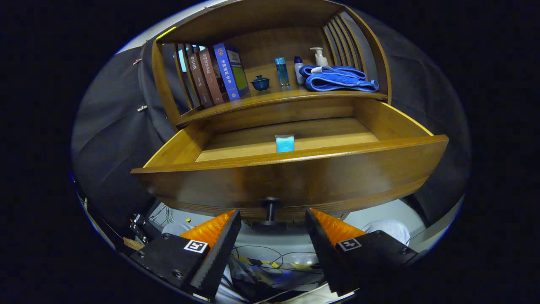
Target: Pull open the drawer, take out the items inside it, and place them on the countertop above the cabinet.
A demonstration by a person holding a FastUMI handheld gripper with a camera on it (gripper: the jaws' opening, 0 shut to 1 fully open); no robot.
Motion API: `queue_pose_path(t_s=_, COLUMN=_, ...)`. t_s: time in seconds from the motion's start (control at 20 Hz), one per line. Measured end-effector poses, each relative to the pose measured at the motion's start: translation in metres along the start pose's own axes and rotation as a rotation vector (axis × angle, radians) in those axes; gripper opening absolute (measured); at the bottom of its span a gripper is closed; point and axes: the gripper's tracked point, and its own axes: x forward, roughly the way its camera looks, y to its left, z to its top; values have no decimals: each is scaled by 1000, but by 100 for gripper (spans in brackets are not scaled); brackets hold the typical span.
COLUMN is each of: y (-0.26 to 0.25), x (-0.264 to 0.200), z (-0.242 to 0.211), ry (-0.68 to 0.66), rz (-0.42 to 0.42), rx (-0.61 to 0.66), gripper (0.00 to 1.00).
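We see the glossy curved wooden drawer (291, 177) pulled out, a small translucent blue box (284, 143) standing inside. Our tool (272, 219) gapes wide, flanking the dark round knob (270, 207).

Gripper view rides on the gripper (272, 219) and looks forward along its two fingers (219, 236), spread apart at the foot of the view, the drawer knob (270, 207) just ahead between them, untouched. Camera sits close and low before the open drawer (295, 169), slightly below its front rim, facing the cabinet and tilted up. Beyond the front panel it takes in the drawer floor, then the table (270, 98) with books (219, 71) and a blue towel (337, 78).
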Motion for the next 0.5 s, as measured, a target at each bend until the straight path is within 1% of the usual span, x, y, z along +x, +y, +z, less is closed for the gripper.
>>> queue_pose_path(t_s=0.1, y=10, x=-17, z=9, ry=-18, rz=30, rx=-9, gripper=100)
queue_pose_path(t_s=0.2, y=20, x=-36, z=30, ry=-52, rz=57, rx=-42, gripper=100)
queue_pose_path(t_s=0.35, y=33, x=-63, z=91, ry=-157, rz=86, rx=-127, gripper=100)
queue_pose_path(t_s=0.5, y=31, x=-72, z=164, ry=-323, rz=60, rx=-219, gripper=99)
